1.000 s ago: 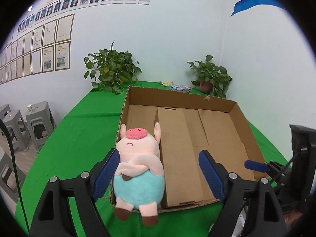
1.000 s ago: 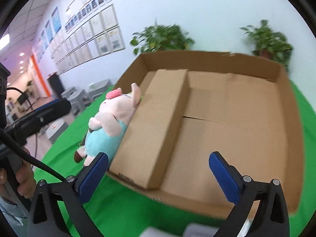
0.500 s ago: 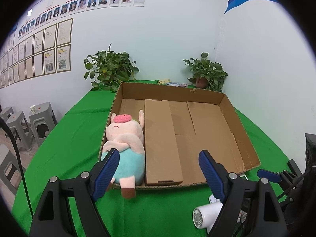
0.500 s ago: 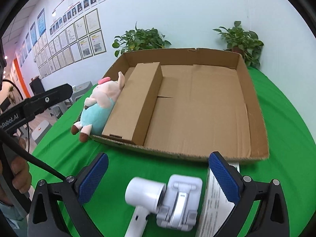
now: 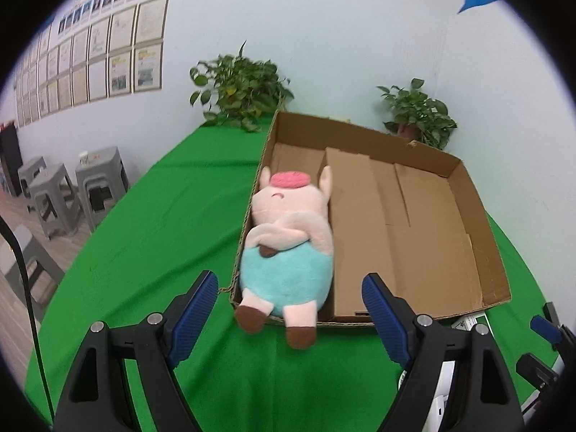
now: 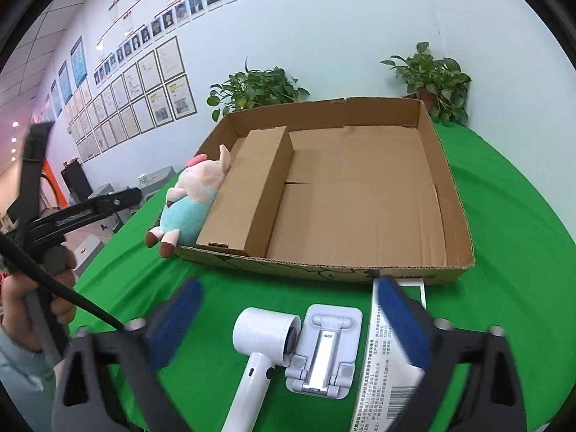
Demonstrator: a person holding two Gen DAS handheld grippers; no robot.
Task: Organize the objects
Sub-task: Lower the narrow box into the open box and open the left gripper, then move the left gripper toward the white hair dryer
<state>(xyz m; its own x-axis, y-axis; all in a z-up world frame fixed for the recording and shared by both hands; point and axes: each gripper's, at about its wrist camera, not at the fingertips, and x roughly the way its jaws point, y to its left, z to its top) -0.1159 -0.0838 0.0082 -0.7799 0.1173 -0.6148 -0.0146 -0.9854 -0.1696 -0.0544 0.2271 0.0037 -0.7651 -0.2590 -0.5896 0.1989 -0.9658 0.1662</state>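
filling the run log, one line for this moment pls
left gripper open | plush pig in box | right gripper open over hair dryer

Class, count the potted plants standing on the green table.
2: one potted plant behind the cardboard tray's far-left corner, the other behind its far-right corner. More may be hidden.

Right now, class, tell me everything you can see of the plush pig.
The plush pig looks like soft fabric: pale pink head and arms, a darker pink snout, turquoise body, brown-tipped feet. It lies on its back along the left side of the cardboard tray, pressed against a long cardboard box. Its feet hang over the tray's near edge. No jaws touch it.
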